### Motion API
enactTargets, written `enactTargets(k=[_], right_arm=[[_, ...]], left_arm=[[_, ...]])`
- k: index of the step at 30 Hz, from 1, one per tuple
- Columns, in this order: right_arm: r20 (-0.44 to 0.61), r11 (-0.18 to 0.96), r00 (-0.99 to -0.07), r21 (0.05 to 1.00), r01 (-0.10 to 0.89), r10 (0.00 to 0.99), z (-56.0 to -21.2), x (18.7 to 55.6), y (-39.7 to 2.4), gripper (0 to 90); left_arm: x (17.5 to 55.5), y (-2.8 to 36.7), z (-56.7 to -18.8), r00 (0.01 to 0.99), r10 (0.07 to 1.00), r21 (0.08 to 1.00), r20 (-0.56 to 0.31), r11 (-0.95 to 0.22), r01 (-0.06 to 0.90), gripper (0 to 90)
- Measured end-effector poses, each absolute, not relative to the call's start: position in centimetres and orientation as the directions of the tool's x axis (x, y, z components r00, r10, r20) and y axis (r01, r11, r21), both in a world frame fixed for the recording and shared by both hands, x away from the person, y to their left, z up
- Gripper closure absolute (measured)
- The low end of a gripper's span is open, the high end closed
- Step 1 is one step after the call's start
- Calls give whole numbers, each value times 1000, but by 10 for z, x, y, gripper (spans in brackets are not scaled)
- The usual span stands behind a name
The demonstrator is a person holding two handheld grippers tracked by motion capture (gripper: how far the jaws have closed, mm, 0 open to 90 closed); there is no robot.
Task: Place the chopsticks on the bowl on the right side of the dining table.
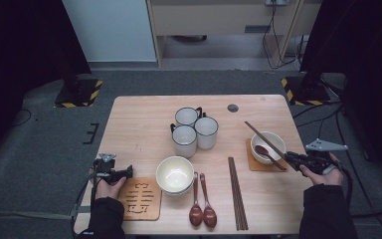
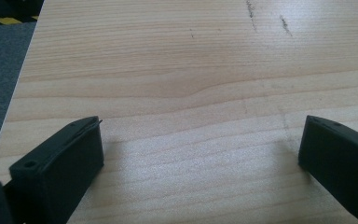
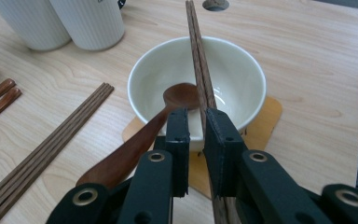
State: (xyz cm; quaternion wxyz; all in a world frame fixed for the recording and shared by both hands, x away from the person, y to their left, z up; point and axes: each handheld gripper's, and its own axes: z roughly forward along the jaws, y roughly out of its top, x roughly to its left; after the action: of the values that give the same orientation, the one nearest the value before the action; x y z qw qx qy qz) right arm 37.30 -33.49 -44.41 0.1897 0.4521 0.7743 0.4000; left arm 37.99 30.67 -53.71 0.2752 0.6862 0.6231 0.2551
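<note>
A white bowl [image 1: 274, 140] [image 3: 142, 70] stands on an orange coaster [image 1: 252, 165] [image 3: 269, 116] at the table's right side, with a wooden spoon [image 1: 263, 150] [image 3: 179, 95] resting in it. My right gripper [image 1: 289, 157] [image 3: 196, 116] is just right of the bowl, shut on a pair of dark chopsticks [image 1: 259, 133] [image 3: 196, 42]. These slant away over the bowl toward the table's far side. At the left front of the table, my left gripper [image 1: 128, 173] [image 2: 200, 149] lies low over bare wood, its jaws open wide and empty.
Three white mugs [image 1: 194, 130] cluster at the table's middle. Stacked white bowls [image 1: 175, 174], two wooden spoons [image 1: 202, 209] and several chopsticks [image 1: 237, 194] lie along the front. A wooden trivet [image 1: 140, 199] sits beside my left hand.
</note>
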Motion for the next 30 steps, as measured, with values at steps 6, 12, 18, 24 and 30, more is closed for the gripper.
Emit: enactTargets(k=[6, 12, 18, 24, 30], right_arm=[[68, 270, -510, 785, 558, 857, -448, 362, -337, 805], [70, 276, -510, 774, 569, 857, -453, 353, -338, 816], [77, 281, -508, 756, 590, 858, -459, 351, -338, 839], [77, 282, -497, 745, 605, 864, -463, 353, -337, 838], [75, 270, -474, 740, 616, 878, -465, 354, -339, 815]], left_arm=[[380, 307, -537, 93, 996, 696, 7, -72, 715, 0], [380, 307, -537, 93, 996, 696, 7, -72, 715, 0], [380, 307, -537, 93, 996, 696, 7, -72, 715, 0], [380, 307, -537, 93, 996, 696, 7, -72, 715, 0], [380, 307, -537, 93, 996, 696, 7, -72, 715, 0]])
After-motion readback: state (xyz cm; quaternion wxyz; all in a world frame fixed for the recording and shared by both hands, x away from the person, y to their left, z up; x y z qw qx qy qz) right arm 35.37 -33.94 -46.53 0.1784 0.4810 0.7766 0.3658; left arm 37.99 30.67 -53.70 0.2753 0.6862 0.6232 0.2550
